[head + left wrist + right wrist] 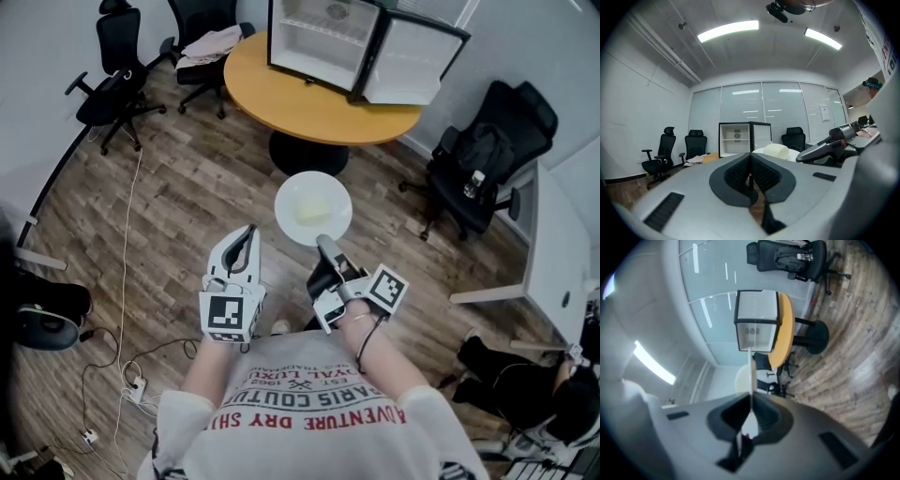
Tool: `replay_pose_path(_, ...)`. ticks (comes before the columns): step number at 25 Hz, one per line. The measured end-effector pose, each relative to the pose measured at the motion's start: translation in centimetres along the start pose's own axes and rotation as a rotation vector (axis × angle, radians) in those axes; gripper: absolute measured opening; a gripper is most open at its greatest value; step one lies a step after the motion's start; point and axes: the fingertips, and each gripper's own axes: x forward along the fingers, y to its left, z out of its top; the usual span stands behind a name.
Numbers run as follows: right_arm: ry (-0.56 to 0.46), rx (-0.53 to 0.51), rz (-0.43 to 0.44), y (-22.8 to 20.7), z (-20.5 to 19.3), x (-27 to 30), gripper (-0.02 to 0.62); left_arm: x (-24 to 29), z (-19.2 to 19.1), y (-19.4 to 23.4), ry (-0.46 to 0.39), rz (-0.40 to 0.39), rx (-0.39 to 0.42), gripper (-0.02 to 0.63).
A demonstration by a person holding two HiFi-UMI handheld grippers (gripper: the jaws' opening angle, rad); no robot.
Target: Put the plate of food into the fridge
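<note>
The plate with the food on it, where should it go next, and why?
Probably carry it straight ahead toward the fridge. The right tongs are shut on the rim of the plate, which hangs over the floor, short of the round table where the fridge stands. Its door is open, so the way in looks free. Kept level, the food should stay on.

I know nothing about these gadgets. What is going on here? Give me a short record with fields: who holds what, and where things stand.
Carried item: plate with pale food on it
Held by: right tool, closed on the plate's near rim
Left tool: closed, nothing in it
Fridge: on the round table, door open
Plate position: in the air over the wood floor, short of the table
Task status: plate not yet in the fridge
</note>
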Motion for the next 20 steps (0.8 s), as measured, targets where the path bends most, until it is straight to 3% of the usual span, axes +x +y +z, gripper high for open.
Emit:
replay_pose_path(11, 0.088, 0.014, -0.009, -0.9, 3.2, 7.8, 0.038, 5.1, -2.1, 4.4, 0.032, 0.1, -0.022, 0.034)
replay_pose_path(16, 0.139, -0.001, 0.005, -0.5, 7.1, 12.5, 0.038, 10.3, -1.7, 6.0, 0.026, 0.146, -0.015, 0.034)
replay_pose_path(20, 0.187, 0.011, 0.011, 0.2, 12.6, 17.5, 0.038, 17.2, -0.7, 7.1, 0.03, 0.192, -0.007, 0.034)
